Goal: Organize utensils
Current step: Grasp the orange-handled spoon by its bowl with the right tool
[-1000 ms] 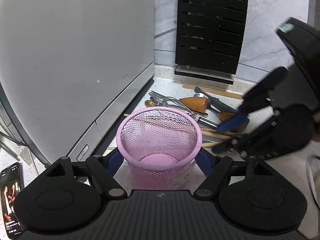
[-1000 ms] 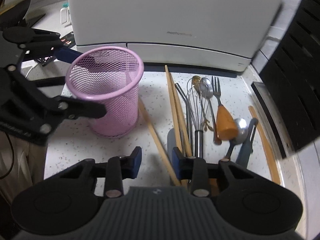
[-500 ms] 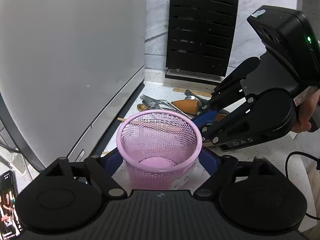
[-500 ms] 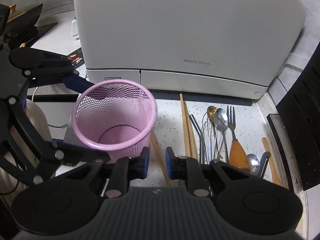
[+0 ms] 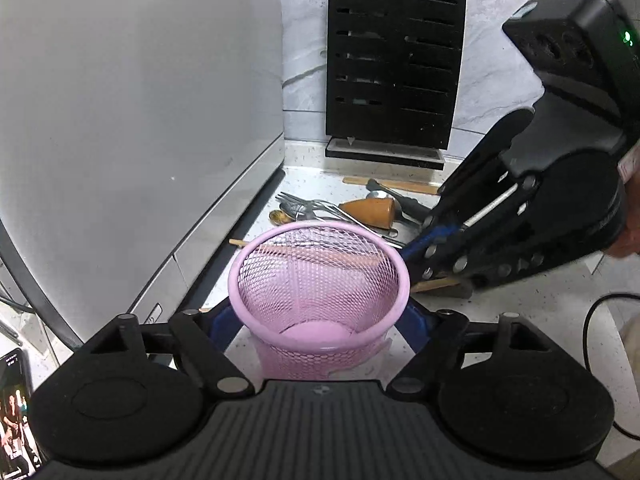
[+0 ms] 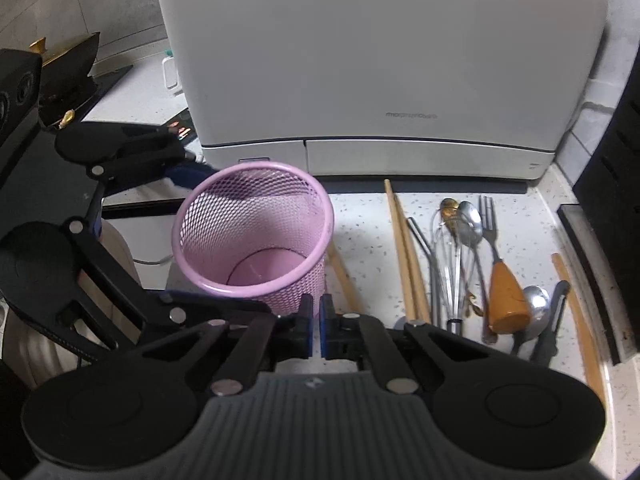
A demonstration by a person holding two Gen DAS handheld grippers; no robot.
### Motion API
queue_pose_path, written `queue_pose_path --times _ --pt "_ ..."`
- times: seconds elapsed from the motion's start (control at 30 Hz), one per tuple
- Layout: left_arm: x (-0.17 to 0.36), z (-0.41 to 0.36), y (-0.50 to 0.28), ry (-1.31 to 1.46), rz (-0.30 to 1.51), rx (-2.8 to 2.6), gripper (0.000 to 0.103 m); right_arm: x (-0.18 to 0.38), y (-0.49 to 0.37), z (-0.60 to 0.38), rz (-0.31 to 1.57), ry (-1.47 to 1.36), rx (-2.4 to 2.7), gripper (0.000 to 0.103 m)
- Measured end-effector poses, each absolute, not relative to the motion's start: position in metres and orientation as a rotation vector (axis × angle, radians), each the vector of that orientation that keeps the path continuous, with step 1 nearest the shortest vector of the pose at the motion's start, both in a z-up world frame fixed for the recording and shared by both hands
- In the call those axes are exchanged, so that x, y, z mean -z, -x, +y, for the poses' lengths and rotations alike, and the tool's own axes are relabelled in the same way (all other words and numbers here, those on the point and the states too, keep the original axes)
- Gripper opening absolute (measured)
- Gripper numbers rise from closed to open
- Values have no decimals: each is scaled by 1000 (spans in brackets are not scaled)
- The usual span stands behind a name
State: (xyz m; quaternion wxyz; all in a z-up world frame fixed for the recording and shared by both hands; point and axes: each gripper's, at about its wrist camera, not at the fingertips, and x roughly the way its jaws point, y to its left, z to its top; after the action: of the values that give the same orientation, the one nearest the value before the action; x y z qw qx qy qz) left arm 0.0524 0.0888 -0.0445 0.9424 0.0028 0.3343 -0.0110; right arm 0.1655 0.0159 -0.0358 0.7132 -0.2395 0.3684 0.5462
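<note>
A pink mesh cup (image 5: 320, 288) stands empty, held between the blue pads of my left gripper (image 5: 320, 320); it also shows in the right wrist view (image 6: 256, 240). My right gripper (image 6: 315, 320) is shut with nothing visible between its pads, raised just right of the cup, and it shows in the left wrist view (image 5: 432, 256). Loose utensils lie on the counter: wooden chopsticks (image 6: 404, 256), a whisk (image 6: 452, 264), a spoon (image 6: 470, 220), an orange-handled fork (image 6: 504, 292) and a dark peeler (image 6: 554, 312).
A large white appliance (image 6: 380, 60) stands behind the cup and utensils. A black slotted knife block (image 5: 394, 68) stands at the far end of the counter. A phone (image 5: 16, 412) lies at the left. A cable (image 5: 600, 320) runs at the right.
My right gripper has closed from open to shut and moved up and towards the cup. The left gripper keeps its hold on the cup.
</note>
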Motion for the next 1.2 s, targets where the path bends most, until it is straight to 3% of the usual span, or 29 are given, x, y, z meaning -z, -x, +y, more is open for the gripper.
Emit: queue_pose_path --times 0.63,0.77,0.93,1.07,1.2 --pt "39 93 -58 47 715 2 92 34 -261 17 908 689 -836 5" --pt "38 94 -59 57 720 -2 92 40 -271 24 972 674 -813 22" --pt "38 94 -61 48 725 -3 92 53 -276 31 1047 713 -743 21" --pt "37 92 -62 48 731 -6 92 64 -282 32 1106 708 -725 11" --pt "37 91 -63 43 734 -8 92 72 -294 30 1168 670 -675 10"
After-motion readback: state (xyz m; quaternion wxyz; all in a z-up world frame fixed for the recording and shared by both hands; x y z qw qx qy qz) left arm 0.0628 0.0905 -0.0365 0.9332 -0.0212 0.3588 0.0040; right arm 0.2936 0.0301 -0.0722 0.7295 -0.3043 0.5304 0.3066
